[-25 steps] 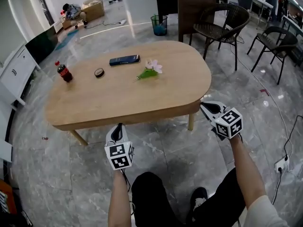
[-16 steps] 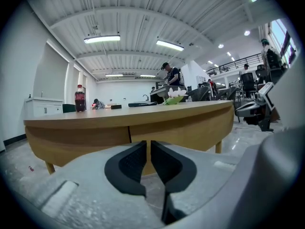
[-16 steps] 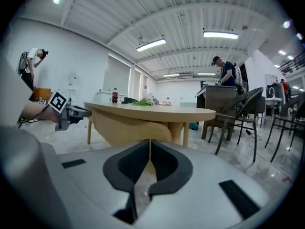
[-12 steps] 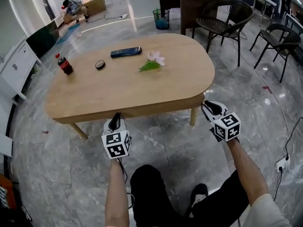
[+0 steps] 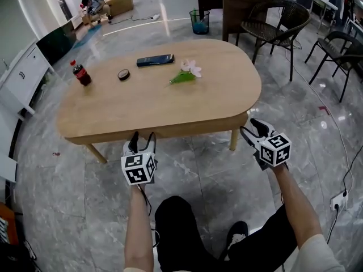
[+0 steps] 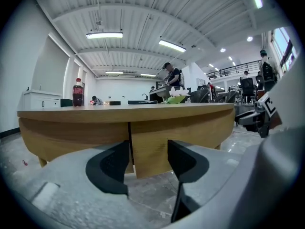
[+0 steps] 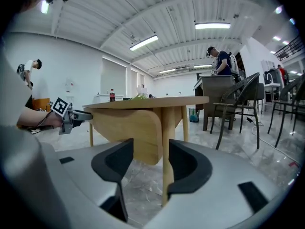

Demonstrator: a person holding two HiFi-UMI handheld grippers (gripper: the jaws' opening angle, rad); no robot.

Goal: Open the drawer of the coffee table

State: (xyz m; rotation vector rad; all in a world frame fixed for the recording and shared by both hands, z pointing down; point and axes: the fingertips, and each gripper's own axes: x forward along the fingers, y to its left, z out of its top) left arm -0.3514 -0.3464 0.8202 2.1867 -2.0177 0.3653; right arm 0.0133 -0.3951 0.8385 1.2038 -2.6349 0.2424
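The oval wooden coffee table (image 5: pixel 159 103) stands in front of me. Its front apron (image 5: pixel 181 131) shows a vertical seam in the left gripper view, with a deeper panel, probably the drawer front (image 6: pixel 190 132), to the right of it. My left gripper (image 5: pixel 143 137) is just short of that apron; its jaws have just been opening and are open with nothing between them (image 6: pixel 148 152). My right gripper (image 5: pixel 249 127) is by the table's right end near a leg (image 7: pixel 167 171). Its jaws have also just been opening and hold nothing (image 7: pixel 151 152).
On the tabletop lie a cola bottle (image 5: pixel 81 73), a round black thing (image 5: pixel 123 75), a dark flat device (image 5: pixel 155 59) and a flower (image 5: pixel 187 72). Wicker chairs (image 5: pixel 275 21) and a bin (image 5: pixel 199 22) stand behind. White cabinets (image 5: pixel 20 81) line the left. A socket strip (image 5: pixel 338 199) lies at the right.
Both grippers' jaws have gone from shut to open. The left gripper is now closer to the table's front edge, and the right gripper has sunk a little beside the table's end.
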